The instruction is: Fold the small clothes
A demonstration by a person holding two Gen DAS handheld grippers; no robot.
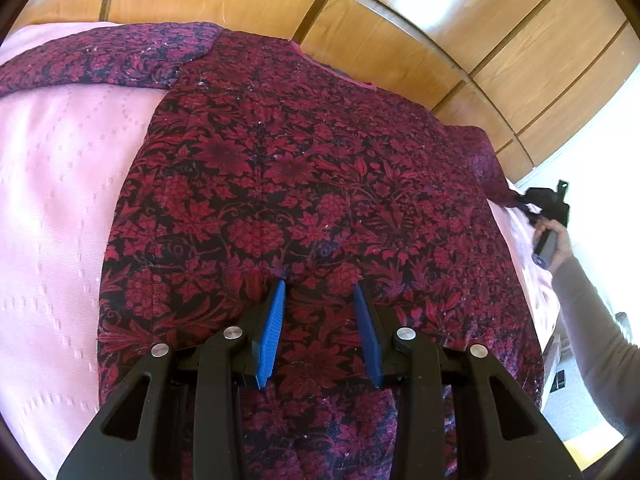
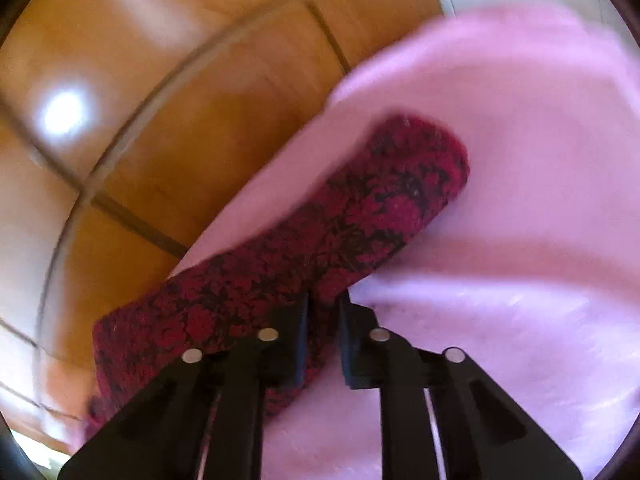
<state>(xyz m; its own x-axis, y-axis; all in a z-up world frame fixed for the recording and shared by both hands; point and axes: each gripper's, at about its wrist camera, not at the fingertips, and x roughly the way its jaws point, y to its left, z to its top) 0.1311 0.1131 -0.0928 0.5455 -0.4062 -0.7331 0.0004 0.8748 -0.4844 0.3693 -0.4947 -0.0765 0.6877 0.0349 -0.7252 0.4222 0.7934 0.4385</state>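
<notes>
I am viewing a red-and-black floral garment lying spread flat on a pink bedspread, with its neckline toward the wooden wardrobe doors behind the bed. One sleeve is lying stretched out sideways from the garment's shoulder.

I am holding the left gripper over the lower middle of the garment. Its blue pads are standing partly apart, their tips resting on the fabric, with nothing clamped between them.

I am holding the right gripper at the garment's other sleeve, which is lying across the bedspread toward the wardrobe side. Its jaws are almost closed, pinching the sleeve's edge between them. The right wrist view is blurred. In the left wrist view, the person's hand and grey sleeve are showing at the garment's far side.
</notes>
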